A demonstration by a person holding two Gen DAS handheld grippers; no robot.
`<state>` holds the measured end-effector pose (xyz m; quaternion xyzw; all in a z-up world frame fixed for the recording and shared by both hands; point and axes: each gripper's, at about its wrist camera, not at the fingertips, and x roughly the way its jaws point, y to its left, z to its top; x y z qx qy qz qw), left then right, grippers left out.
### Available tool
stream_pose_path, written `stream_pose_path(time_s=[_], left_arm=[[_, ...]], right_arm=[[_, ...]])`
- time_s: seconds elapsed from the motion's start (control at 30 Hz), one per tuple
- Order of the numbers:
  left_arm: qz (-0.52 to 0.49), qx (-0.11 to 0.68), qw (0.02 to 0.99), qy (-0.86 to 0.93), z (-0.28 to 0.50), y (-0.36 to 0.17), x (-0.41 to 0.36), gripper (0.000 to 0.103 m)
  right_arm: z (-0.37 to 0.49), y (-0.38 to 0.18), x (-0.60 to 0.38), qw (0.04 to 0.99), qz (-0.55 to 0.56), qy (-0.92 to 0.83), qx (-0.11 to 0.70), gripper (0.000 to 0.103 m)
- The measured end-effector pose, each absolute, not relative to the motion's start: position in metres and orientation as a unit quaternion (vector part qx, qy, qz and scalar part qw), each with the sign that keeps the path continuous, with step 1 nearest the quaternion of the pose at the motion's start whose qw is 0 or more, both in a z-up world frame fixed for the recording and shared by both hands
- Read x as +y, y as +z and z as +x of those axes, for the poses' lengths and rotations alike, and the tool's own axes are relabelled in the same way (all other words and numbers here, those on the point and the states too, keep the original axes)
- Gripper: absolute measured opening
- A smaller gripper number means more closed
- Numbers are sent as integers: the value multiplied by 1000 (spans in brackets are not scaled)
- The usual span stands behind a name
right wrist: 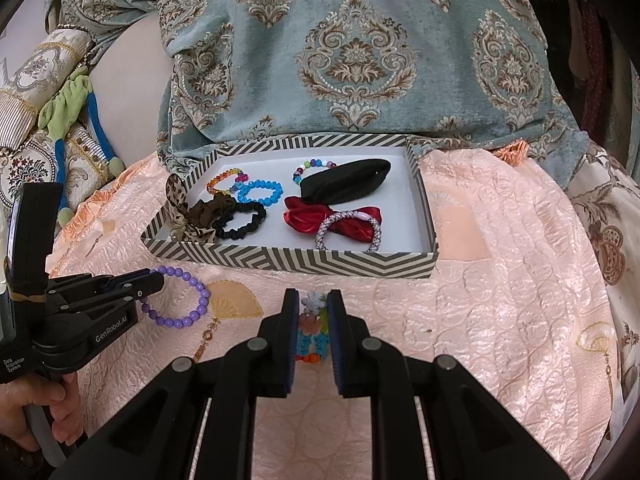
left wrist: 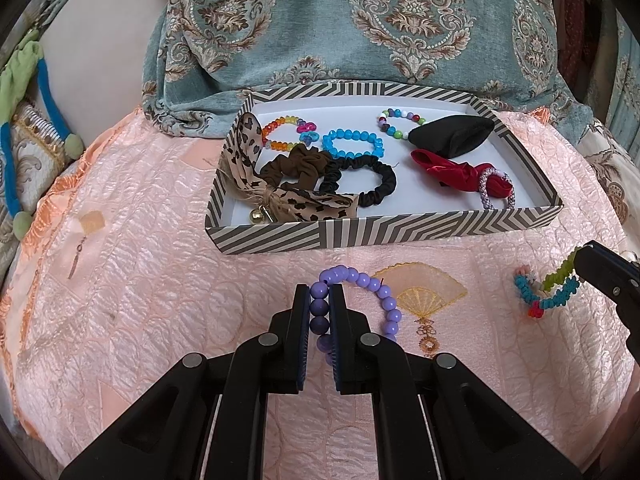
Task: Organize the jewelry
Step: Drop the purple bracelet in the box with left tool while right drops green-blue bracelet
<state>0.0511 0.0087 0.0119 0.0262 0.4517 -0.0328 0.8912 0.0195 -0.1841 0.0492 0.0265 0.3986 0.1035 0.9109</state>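
Most of the pieces already lie in the striped box (left wrist: 384, 236) ahead of us, and two remain on the pink bedspread (left wrist: 140, 280): the purple bead bracelet (left wrist: 360, 280) pinched in our left hand-held gripper (left wrist: 320, 300), and the multicoloured scrunchie (right wrist: 312, 332) between the narrowed jaws of our right hand-held gripper (right wrist: 313, 308). We cannot tell from the right wrist view whether those jaws actually press it. Only that view shows the hand (right wrist: 44, 412) on the left handle.

I see both views evenly lit by soft daylight, with only faint shadows. The pink bedspread (left wrist: 160, 280) shows a mild sheen. Focus is sharp at the centre; fisheye bending curves the edges, and dark vignettes fill the corners.
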Motion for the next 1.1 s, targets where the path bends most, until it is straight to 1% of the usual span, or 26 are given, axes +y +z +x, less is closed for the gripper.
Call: stream_pose_path(time_s=[0.47, 0.63, 0.73, 0.9, 1.03, 1.1], left_arm=[[25, 449, 893, -33, 50, 13, 8, 0], [22, 442, 896, -38, 49, 22, 7, 0], [19, 432, 901, -47, 52, 38, 6, 0], [11, 407, 911, -68, 65, 83, 3, 0], [10, 383, 921, -70, 95, 114, 0, 0], [11, 377, 924, -71, 115, 121, -4, 0]], right_arm=[[19, 50, -182, 911, 26, 104, 397, 14], [25, 61, -179, 914, 17, 108, 390, 14], [33, 78, -178, 919, 10, 112, 377, 14], [52, 110, -176, 929, 6, 120, 350, 14], [88, 138, -182, 931, 19, 140, 335, 14], [105, 141, -188, 932, 28, 140, 334, 14]])
